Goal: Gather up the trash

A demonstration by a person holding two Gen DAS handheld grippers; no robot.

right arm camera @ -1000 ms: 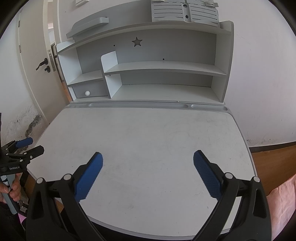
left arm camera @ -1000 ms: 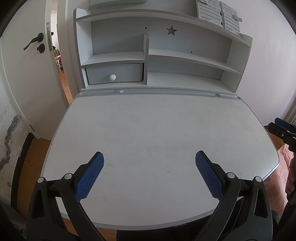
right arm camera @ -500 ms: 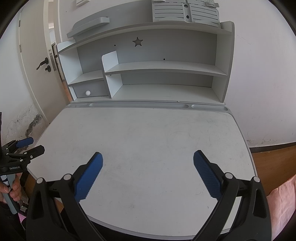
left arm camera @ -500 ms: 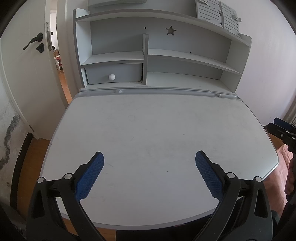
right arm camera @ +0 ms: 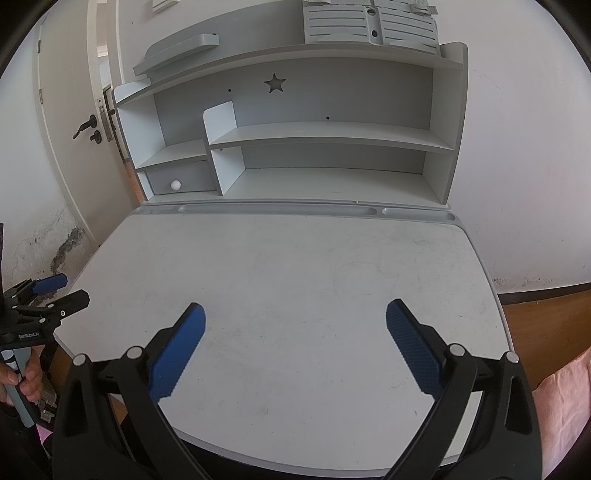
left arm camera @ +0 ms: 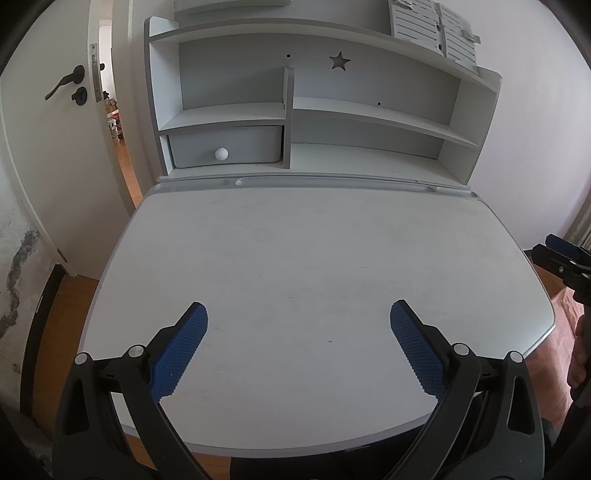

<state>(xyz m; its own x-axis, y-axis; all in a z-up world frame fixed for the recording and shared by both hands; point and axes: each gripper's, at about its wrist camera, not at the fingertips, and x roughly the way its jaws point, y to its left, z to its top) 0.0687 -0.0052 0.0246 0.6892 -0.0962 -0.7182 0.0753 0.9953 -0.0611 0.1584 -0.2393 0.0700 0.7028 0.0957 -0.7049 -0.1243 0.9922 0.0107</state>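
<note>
No trash shows in either view. My left gripper [left arm camera: 297,314] is open and empty, held over the near part of a white desk top [left arm camera: 295,251]. My right gripper [right arm camera: 295,314] is open and empty over the same desk top [right arm camera: 295,266]. The right gripper also shows at the right edge of the left wrist view [left arm camera: 565,258]. The left gripper also shows at the left edge of the right wrist view [right arm camera: 55,291], its jaws apart.
A grey-white shelf unit [left arm camera: 369,110] stands at the back of the desk, with a small drawer [left arm camera: 225,147] and a slatted grey panel [right arm camera: 369,22] on top. A white door [left arm camera: 55,110] stands ajar to the left. Wooden floor [right arm camera: 546,325] lies around the desk.
</note>
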